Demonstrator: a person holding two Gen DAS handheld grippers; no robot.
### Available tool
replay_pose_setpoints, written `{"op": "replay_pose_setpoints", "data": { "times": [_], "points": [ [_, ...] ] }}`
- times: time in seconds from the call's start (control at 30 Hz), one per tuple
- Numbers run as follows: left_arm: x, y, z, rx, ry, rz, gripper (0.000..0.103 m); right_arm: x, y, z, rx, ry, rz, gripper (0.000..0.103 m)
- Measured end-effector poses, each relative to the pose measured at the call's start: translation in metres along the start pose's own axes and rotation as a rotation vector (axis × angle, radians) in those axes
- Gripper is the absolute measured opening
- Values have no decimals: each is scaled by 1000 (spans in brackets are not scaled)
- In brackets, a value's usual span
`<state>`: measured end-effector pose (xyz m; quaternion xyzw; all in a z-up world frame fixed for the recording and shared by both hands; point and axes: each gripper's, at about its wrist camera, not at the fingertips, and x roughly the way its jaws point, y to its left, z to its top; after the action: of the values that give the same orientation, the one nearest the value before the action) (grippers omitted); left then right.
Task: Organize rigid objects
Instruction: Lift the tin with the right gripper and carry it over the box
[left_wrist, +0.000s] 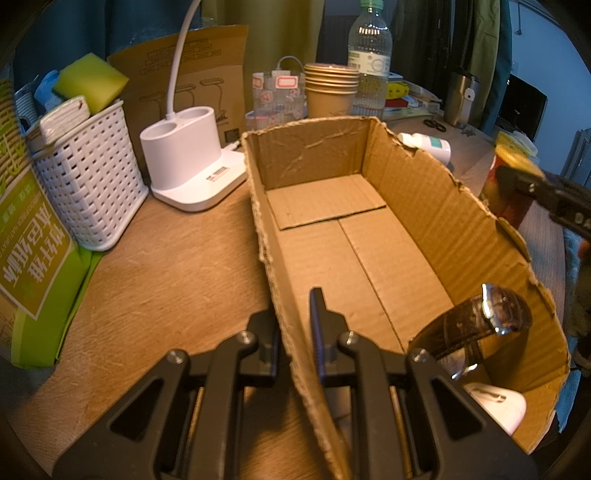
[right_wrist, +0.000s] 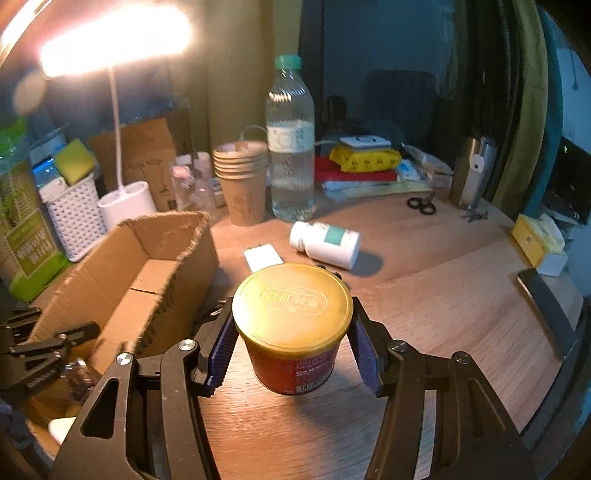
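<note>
jaws of the left gripper (left_wrist: 295, 332) are clamped shut on the near wall of the cardboard box (left_wrist: 424, 206), one finger outside, one inside, so the box is held steady. jaws of the right gripper (right_wrist: 291, 343) are about half open and closed onto the red tub w/ gold lid (right_wrist: 293, 325); the ribbed pads are pressed against both sides, and the tub looks lifted off the surface (right_wrist: 424, 295), just right of the box.

progress, as judged: early-to-mid. already in the box, near end: a watch (left_wrist: 491, 317) and a white item (left_wrist: 495, 404) that can't be identified. most of the box floor is bare. the tub is in hand but not yet over the box. left out on the surface: a white pill bottle (right_wrist: 325, 243) on its side and a small white charger-like block (right_wrist: 262, 256). whether the background clutter is meant to be sorted can't be told.
</note>
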<state>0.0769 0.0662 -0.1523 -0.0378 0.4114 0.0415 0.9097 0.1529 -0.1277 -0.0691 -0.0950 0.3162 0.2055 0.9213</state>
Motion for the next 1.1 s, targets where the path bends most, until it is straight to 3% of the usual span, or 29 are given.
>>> {"op": "replay_pose_setpoints", "data": {
  "times": [0.57,1.1],
  "points": [
    [0,0,0,0,0,0,15,-40,42,21,-62,-93,108,60],
    [0,0,0,0,1,-1,15,-33,84,21,-145,-73,199,60]
  ]
}}
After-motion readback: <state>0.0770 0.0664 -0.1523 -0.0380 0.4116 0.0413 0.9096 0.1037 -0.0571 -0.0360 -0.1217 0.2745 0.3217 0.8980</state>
